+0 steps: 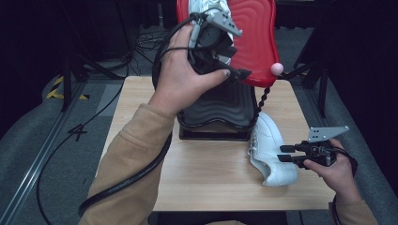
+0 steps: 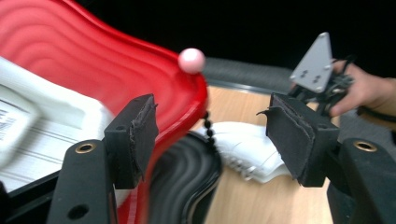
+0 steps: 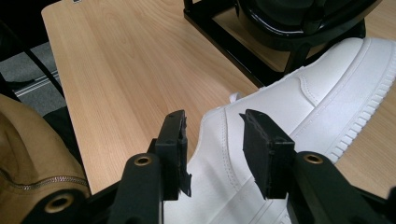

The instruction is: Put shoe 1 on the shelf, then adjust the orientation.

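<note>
Shoe [image 1: 270,150] lies on its side on the table [image 1: 206,183], just beside the black stand [image 1: 216,124]. Right gripper [image 3: 212,140] hovers with jaws apart over its heel (light, stiff there); the collar looks easiest to pinch. Left gripper [image 2: 208,135] gapes near the red lid [image 2: 107,70].

Red lid [image 1: 253,37] was cut off at the top edge, white shoe [image 2: 42,135] inside was blurred, its label unreadable.

wooden table [image 1: 206,178] | yellow-black floor tape [image 1: 58,89] left | cables [image 1: 145,40] behind
</note>
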Available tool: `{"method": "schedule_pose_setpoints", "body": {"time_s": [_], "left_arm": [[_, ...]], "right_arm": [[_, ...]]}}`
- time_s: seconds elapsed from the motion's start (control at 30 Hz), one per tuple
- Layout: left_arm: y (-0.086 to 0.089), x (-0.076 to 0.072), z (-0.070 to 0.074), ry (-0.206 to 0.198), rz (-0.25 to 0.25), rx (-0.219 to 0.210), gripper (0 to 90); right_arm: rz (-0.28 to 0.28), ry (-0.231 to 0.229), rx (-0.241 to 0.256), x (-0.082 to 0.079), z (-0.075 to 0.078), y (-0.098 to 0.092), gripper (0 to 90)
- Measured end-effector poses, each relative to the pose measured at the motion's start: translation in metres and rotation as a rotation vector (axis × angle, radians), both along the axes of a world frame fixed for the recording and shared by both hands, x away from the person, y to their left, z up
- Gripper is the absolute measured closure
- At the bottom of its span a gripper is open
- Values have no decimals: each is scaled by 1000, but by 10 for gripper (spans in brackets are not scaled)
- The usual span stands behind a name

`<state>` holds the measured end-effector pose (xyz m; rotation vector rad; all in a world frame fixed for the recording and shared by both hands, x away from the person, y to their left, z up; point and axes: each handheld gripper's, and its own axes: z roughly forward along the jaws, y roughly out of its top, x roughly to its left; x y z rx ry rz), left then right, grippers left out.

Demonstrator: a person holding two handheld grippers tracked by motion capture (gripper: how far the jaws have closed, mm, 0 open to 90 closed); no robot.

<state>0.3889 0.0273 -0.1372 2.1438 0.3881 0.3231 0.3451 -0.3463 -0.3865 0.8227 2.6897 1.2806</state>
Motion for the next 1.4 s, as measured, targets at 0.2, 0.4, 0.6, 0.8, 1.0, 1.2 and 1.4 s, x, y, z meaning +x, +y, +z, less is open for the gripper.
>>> {"method": "schedule_pose_setpoints", "body": {"time_s": [0.2, 0.4, 0.6, 0.8, 1.0, 1.2, 1.4], "left_arm": [[5, -15, -34, 9, -15, -84, 346], [9, -26, -69, 35, -21, -132, 346], [7, -35, -105, 54, -21, -137, 345], [7, -41, -131, 65, 19, -148, 342], [6, -46, -168, 94, 69, -143, 337], [10, -47, -202, 143, 97, -158, 335], [10, -42, -209, 170, 93, -155, 334]], "right_arm": [[-1, -2, -3, -1, 0, 0, 602], [-8, 1, -1, 1, -2, -1, 602], [-6, -1, 6, 2, -1, 0, 602], [-6, 2, 5, 4, -3, 1, 602], [-15, 5, 7, 5, -4, -1, 602], [-18, 12, 10, 6, -7, -1, 602], [-16, 12, 9, 5, -6, -2, 603]]}}
